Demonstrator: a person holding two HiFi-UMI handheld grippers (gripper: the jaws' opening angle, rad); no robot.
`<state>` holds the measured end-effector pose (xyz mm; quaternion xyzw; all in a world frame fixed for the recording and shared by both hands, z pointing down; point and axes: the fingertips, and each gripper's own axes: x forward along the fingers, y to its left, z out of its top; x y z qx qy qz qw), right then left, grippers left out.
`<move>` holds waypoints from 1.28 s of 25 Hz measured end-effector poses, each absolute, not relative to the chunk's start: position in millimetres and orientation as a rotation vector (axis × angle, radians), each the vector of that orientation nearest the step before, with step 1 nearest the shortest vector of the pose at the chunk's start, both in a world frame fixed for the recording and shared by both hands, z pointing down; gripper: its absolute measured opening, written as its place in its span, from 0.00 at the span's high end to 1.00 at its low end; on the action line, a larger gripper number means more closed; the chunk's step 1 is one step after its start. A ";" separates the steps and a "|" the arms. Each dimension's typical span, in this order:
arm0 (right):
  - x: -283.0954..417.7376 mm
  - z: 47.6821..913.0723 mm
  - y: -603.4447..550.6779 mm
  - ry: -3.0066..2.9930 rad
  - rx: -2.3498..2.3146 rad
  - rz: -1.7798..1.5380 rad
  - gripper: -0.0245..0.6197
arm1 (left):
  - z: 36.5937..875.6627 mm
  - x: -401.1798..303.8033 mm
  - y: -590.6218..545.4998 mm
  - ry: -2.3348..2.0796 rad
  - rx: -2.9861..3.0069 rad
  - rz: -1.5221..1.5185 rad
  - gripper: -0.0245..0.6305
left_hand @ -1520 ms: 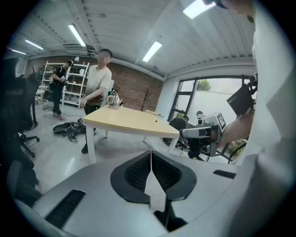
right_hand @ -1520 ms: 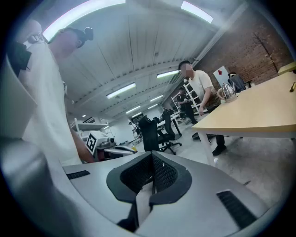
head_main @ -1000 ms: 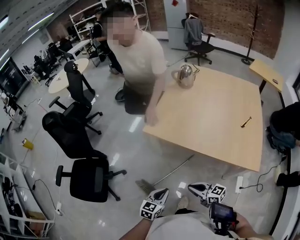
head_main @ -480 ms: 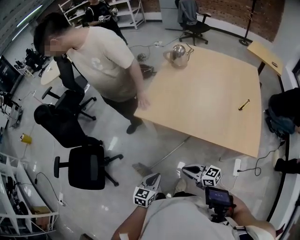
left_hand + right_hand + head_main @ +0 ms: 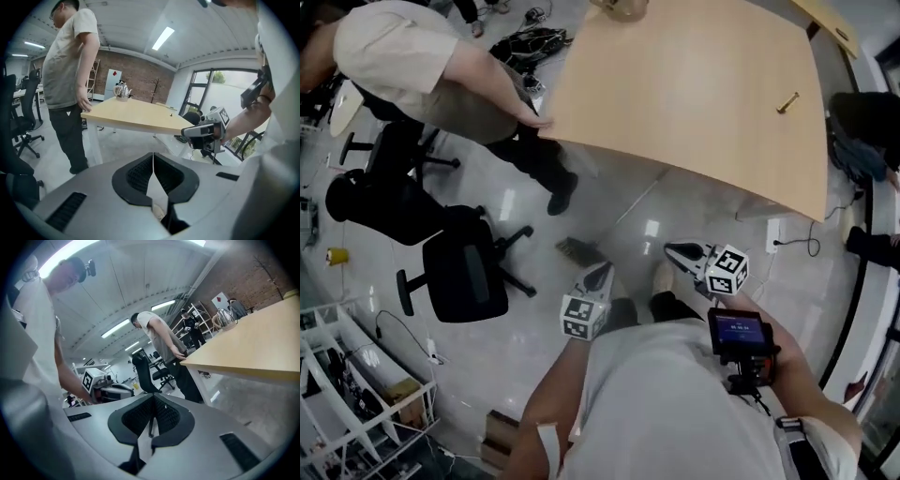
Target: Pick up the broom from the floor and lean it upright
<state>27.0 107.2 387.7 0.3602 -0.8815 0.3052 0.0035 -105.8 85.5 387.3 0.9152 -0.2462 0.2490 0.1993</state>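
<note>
Currently the reach step - nothing picked up yet. The broom [image 5: 578,249] lies flat on the floor, with its brush head just ahead of the person's feet. Its thin handle runs away up and to the right, under the near edge of the table [image 5: 694,103].

The left gripper [image 5: 604,268] hovers just beside the brush head, above the floor and apart from it. In the left gripper view its jaws [image 5: 153,157] are pressed together with nothing between them. The right gripper [image 5: 671,249] is out over bare floor, right of the handle and near it, not touching. Its own view shows its jaws [image 5: 152,399] closed as well, and empty. Neither gripper view shows the broom, only the table, the room and the other gripper.

A second person [image 5: 441,66] stands at the table's left corner with a hand on its edge. A black office chair [image 5: 464,277] is on the floor to the left of the broom.

Next move, as I judge it - open one gripper, probably the left since it is closest. Then drop it to the floor, straddle the handle just above the brush and close on it. The handle is thin and lies flush with the floor, so the jaws need to get low and line up across it. The right gripper could catch it further up to tip it upright. The table edge looks like the nearest thing to lean it on.
</note>
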 end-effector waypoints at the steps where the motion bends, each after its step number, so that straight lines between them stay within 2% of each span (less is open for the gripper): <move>1: 34.2 395.1 119.4 -2.731 1.161 0.982 0.94 | 394.2 -97.5 92.7 -0.644 2.557 0.702 0.94; 12: 55.2 431.6 142.7 -2.615 1.345 1.047 0.94 | 446.8 -65.8 105.0 -0.464 2.571 0.751 0.94; 19: 47.8 465.2 128.9 -2.622 1.228 1.047 0.94 | 468.8 -59.8 80.2 -0.516 2.585 0.718 0.94; 26: 19.4 546.8 106.8 -2.631 1.125 1.052 0.94 | 548.2 -85.3 72.1 -0.532 2.544 0.793 0.94; 32: 64.6 600.7 110.1 -2.597 1.173 0.959 0.94 | 613.6 -37.1 61.5 -0.436 2.620 0.836 0.94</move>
